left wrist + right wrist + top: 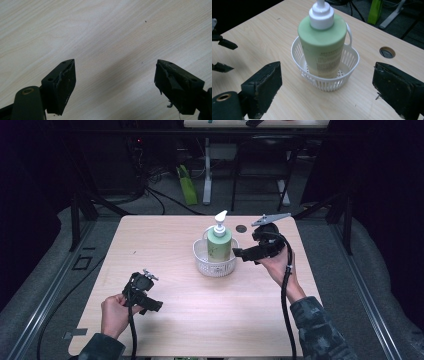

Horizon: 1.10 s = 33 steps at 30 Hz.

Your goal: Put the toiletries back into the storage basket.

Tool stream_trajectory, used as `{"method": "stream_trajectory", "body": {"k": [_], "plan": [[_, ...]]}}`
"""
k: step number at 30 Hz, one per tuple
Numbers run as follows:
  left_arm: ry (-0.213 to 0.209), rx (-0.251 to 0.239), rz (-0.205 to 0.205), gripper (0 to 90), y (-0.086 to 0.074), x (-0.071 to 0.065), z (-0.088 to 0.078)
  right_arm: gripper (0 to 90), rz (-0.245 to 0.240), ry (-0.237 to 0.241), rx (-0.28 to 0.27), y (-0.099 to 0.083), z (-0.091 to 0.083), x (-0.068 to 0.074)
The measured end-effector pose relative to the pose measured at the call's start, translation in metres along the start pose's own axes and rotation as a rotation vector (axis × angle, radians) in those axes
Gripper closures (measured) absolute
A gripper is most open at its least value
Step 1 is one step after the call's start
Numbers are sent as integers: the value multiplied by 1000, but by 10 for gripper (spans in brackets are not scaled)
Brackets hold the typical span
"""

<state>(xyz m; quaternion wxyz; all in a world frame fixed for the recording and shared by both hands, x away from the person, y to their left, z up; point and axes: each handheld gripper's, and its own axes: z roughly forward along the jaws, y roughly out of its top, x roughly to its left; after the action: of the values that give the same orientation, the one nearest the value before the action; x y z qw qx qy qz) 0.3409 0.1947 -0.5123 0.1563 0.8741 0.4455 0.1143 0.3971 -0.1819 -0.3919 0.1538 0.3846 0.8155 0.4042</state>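
Black jaws of the right gripper (325, 92) rise from the bottom corners of the right gripper view, standing wide apart with nothing between the pads. Beyond them, in the middle of that frame, sits the pale wooden table (262, 37), and on it a white plastic basket (352, 58) with slotted walls and a loop handle at its far rim. Standing upright in the basket is a pale green pump bottle (323, 47), round, with a white pump collar and a printed label low on its front; it is taller than the basket. In the high view the bottle (219, 245) and basket (215, 266) lie at centre frame, the right gripper (239, 253) just to their right. Lower left, the left gripper (159, 306) hovers over bare wood, jaws parted and empty.
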Motion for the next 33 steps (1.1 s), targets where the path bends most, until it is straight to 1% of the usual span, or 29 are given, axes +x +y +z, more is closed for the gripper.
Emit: {"method": "stream_trajectory", "body": {"k": [4,5,7,8,16,23,25,27,29,30,33], "plan": [[-1,-1,0,176,0,0,0,75,8,-11,7,-11,-9,-1],[0,-2,0,176,0,0,-1,72,4,-13,6,-14,-10,-1],[0,-3,-1,176,0,1,-1,64,8,-19,21,-21,-13,-2],[0,-3,-2,176,0,1,-1,65,18,-21,25,-26,-15,-2],[2,0,0,176,0,1,0,57,30,-51,70,-59,-22,-3],[5,4,1,176,1,0,1,49,66,-66,120,-90,-22,-8],[6,5,0,176,1,0,1,53,62,-74,128,-97,-21,-10],[7,7,0,176,1,0,1,50,63,-86,148,-103,-19,-12],[8,9,2,176,1,-1,2,50,80,-81,151,-110,-17,-15],[8,8,2,176,1,-1,2,49,82,-85,163,-113,-15,-15],[10,5,2,177,0,0,1,48,93,-84,176,-121,-13,-19]]}}
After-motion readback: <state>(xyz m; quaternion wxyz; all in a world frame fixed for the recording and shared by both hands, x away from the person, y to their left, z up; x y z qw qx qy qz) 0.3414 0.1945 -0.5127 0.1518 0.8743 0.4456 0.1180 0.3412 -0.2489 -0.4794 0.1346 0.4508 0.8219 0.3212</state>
